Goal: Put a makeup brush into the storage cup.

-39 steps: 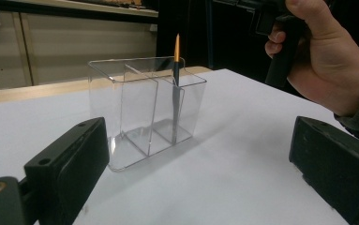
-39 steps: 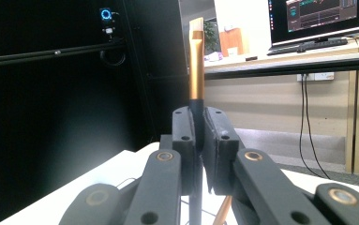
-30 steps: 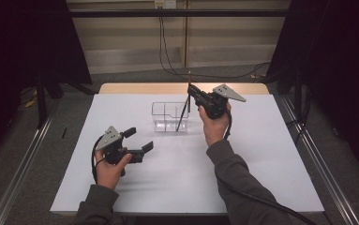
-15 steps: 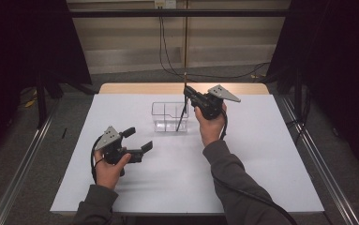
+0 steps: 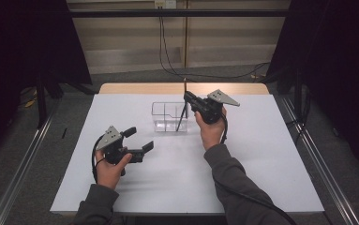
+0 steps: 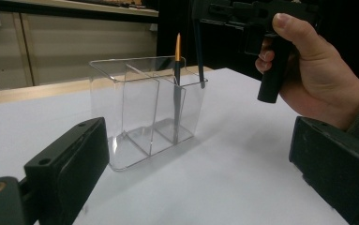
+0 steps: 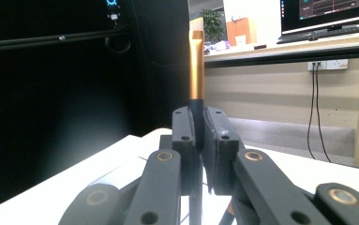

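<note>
While my right gripper [image 7: 197, 154] is clamped on a thin, light, stiff brush [image 7: 196, 70] w/ a gold end, tip down in the clear organizer [image 5: 164, 116], left gripper [image 5: 139, 140] hangs open nearby; best gripped mid-handle.

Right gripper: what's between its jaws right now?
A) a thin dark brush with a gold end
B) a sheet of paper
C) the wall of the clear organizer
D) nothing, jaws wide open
A: in the right gripper view the right gripper has its jaws shut on the thin dark brush, whose gold end rises above them, over the clear organizer.
</note>
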Motion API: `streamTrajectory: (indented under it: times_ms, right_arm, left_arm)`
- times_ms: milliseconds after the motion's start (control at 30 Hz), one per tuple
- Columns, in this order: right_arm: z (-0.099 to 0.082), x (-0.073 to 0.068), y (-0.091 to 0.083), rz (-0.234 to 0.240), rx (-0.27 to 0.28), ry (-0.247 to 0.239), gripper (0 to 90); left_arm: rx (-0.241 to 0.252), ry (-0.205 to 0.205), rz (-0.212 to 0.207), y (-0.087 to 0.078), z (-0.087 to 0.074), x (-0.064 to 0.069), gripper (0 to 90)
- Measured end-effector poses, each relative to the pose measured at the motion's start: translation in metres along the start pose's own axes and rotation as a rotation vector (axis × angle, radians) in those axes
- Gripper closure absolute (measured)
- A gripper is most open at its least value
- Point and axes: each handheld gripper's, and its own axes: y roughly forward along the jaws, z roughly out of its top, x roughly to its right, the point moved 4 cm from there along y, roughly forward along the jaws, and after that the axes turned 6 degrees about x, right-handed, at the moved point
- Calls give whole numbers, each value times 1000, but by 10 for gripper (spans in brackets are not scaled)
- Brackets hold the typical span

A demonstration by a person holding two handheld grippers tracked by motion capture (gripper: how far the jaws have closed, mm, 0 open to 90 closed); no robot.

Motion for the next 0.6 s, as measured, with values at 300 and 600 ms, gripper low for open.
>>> streamTrajectory:
  times_ms: [300, 600]
  right_arm:
    - [-3, 2, -8, 0, -3, 14, 843]
    - [-5, 2, -15, -4, -5, 21, 843]
  left_arm:
    - [-11, 13, -9, 2, -1, 2, 49]
    - [-6, 10, -9, 3, -1, 3, 51]
